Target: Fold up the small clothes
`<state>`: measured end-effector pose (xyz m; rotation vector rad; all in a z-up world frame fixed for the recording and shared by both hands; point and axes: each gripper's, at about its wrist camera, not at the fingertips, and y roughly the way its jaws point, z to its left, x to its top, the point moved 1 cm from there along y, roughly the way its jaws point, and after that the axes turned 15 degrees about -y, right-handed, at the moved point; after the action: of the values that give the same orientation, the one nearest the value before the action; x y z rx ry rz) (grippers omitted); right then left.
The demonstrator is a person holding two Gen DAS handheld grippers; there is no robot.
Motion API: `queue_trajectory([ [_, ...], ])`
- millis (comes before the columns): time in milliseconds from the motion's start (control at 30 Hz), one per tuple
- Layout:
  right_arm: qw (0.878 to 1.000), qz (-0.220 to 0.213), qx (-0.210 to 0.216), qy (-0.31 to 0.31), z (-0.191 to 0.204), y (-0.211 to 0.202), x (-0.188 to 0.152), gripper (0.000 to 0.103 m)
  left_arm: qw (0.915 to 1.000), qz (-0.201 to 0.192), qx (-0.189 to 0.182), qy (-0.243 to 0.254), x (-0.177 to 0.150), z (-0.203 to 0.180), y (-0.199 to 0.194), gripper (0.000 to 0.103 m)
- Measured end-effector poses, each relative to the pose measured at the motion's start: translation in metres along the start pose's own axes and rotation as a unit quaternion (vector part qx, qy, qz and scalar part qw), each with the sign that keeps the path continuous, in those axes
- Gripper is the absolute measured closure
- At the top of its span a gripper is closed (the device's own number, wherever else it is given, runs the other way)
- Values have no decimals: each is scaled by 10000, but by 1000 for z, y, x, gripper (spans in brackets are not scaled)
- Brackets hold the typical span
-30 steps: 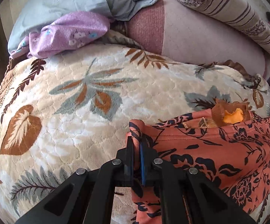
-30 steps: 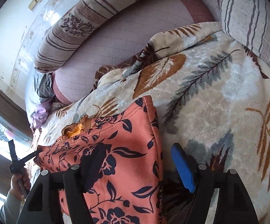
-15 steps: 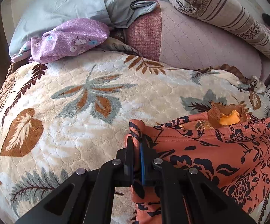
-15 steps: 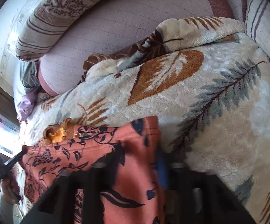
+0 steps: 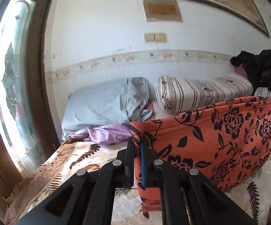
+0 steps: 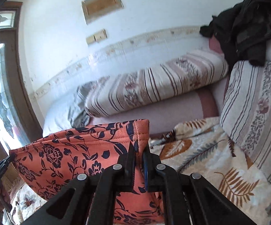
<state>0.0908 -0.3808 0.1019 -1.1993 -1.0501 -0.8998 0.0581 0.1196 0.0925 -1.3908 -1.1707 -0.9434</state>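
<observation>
bed blanket | orange floral garment raised | left hand-held gripper, right hand-held gripper pinching corners

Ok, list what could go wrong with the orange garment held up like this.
1. Each gripper, left and right, pinches only a top corner of the orange garment; a jerk could pull the thin hem free.
2. Its lower edge hangs close over the blanket and may drag or bunch when lowered.
3. The stretched top edge sags, so the fold might land uneven.
</observation>
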Motion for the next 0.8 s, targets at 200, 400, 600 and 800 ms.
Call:
queue_trajectory([
  [200,9990,-149,-58,426,-8,-58,-30,96,9967,-349,369,635,-34,-8,-65,97],
  [400,9989,202,24,428,-26,12,-38,96,9970,-201,226,707,-33,-26,7,97],
  [600,9833,1577,38,908,-80,181,-67,96,9812,1665,603,765,-59,-28,194,96],
  [800,9441,3039,-136,1269,-99,252,-170,91,9310,3435,1055,638,-149,-2,301,94],
])
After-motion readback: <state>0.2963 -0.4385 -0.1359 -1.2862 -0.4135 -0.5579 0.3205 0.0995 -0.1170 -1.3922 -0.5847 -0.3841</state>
